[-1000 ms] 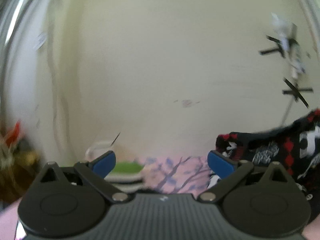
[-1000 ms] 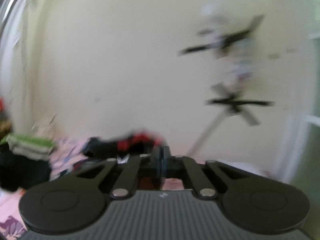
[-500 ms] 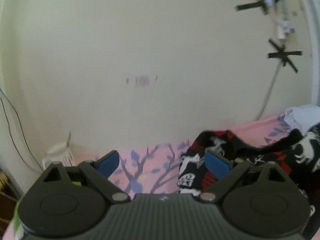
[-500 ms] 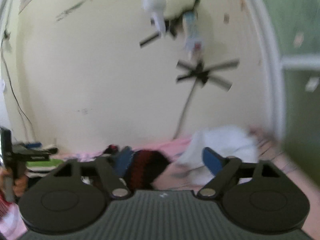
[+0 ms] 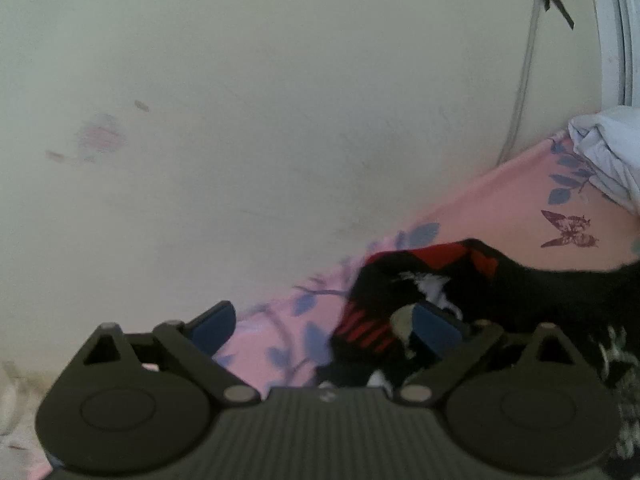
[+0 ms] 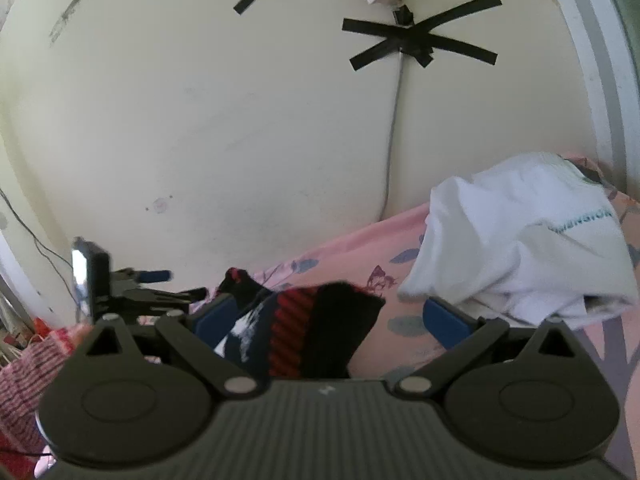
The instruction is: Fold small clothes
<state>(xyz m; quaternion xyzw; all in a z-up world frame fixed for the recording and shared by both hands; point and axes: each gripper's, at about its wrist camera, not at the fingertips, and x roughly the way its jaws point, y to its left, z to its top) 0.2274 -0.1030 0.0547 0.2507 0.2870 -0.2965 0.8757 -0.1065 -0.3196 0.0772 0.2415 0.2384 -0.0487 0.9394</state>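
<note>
A black garment with red stripes and white prints (image 5: 436, 276) lies crumpled on the pink leaf-print bedsheet (image 5: 500, 208). My left gripper (image 5: 324, 328) is open just above the sheet. The garment's left edge reaches in front of its right pad (image 5: 436, 330), and the pads do not press on it. In the right wrist view my right gripper (image 6: 328, 320) is open too. A raised fold of the same garment (image 6: 320, 332) sits between its fingers, nearer the left pad (image 6: 212, 320). The left gripper (image 6: 172, 285) shows at the far left of that view.
A crumpled white garment (image 6: 520, 248) lies on the bed to the right, by a window frame (image 6: 600, 120). The cream wall (image 6: 240, 120) runs close behind the bed, with a cable (image 6: 394, 140) taped down it. Red-and-white striped cloth (image 6: 28, 360) is at lower left.
My right gripper went from shut to wide open. Both grippers swung right and dipped toward the bed, so the black patterned garment now lies at their fingers.
</note>
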